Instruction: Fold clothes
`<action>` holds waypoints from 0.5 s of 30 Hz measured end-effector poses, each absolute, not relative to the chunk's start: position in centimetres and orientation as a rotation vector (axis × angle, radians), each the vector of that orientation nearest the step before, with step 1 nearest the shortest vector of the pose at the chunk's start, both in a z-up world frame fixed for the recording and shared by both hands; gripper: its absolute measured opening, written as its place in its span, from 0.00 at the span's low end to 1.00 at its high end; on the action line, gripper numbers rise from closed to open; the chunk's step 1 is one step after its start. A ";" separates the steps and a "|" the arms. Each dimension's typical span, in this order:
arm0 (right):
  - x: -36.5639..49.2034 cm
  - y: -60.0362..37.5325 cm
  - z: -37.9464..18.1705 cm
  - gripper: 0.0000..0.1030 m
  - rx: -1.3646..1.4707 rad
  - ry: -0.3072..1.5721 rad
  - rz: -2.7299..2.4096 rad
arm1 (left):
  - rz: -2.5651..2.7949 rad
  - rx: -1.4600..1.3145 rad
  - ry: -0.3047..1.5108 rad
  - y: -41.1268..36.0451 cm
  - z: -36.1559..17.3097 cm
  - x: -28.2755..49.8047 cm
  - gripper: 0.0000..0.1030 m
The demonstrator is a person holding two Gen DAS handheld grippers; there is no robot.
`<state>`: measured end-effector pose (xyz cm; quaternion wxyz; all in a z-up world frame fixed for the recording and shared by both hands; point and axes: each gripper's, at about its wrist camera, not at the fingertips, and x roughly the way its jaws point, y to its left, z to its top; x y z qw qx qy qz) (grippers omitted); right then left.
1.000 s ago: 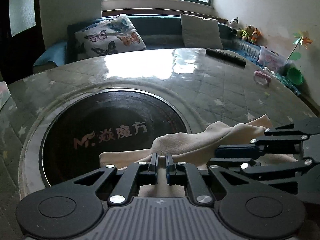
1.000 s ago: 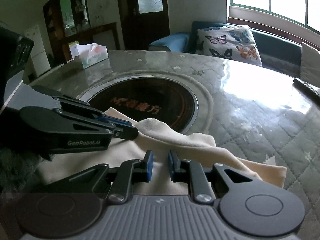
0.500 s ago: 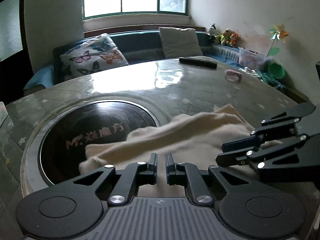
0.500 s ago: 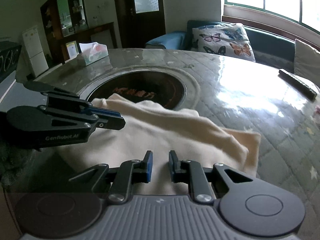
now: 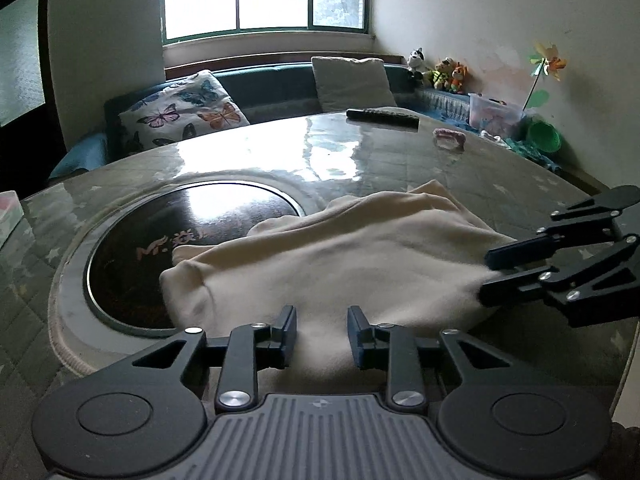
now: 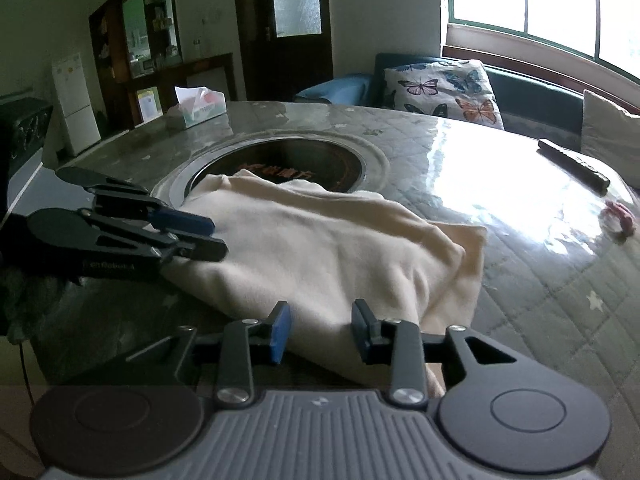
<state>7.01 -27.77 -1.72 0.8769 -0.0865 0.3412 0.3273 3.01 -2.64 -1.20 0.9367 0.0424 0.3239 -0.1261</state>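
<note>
A cream garment (image 5: 340, 256) lies folded over on the round table, partly covering the dark glass inset (image 5: 160, 232). It also shows in the right wrist view (image 6: 320, 248). My left gripper (image 5: 322, 334) is open at the garment's near edge, with cloth lying between its fingers. My right gripper (image 6: 320, 330) is open at the garment's near right edge, cloth between its fingers too. Each gripper shows in the other's view: the right one (image 5: 490, 276) at the cloth's right edge, the left one (image 6: 212, 236) at its left edge.
A black remote (image 5: 382, 114) and a small pink object (image 5: 450, 136) lie at the far side of the table. A tissue box (image 6: 196, 108) stands at the far left. A sofa with a butterfly cushion (image 5: 180, 116) is behind the table. The table's near edge (image 5: 628, 360) is close on the right.
Both grippers have opened from shut and let go of the garment. They pulled back toward the near edge, and the raised cloth fold has dropped flat onto the table.
</note>
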 end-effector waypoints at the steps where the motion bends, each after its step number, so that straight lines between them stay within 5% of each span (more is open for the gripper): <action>1: 6.9 -28.0 -1.8 0.33 -0.180 0.716 0.679 | -0.256 0.083 0.660 -2.5 -1.3 2.9 0.31; 15: 6.8 -27.9 -0.7 0.32 -0.146 0.698 0.666 | -0.304 0.061 0.607 -3.7 0.2 1.5 0.32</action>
